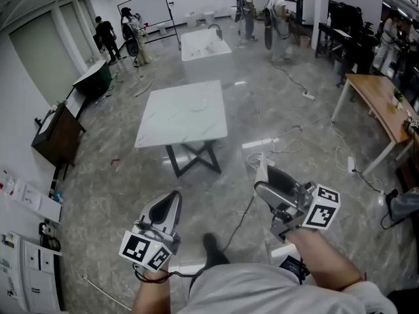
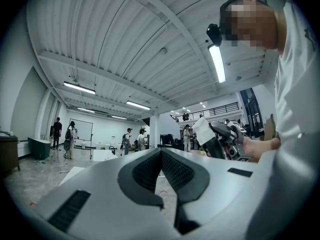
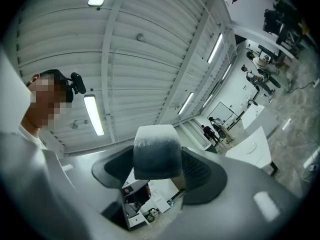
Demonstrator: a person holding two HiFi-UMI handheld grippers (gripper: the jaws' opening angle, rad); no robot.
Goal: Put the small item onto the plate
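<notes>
Right tool [image 1: 268, 187] is clamped on the small white item [image 3: 156, 151], left tool [image 1: 171, 201] pinched closed on nothing, both well short of the white counter [image 1: 163, 129], where a faint round outline [image 3: 251, 145] may be the plate, so carry and set-down remain.
</notes>
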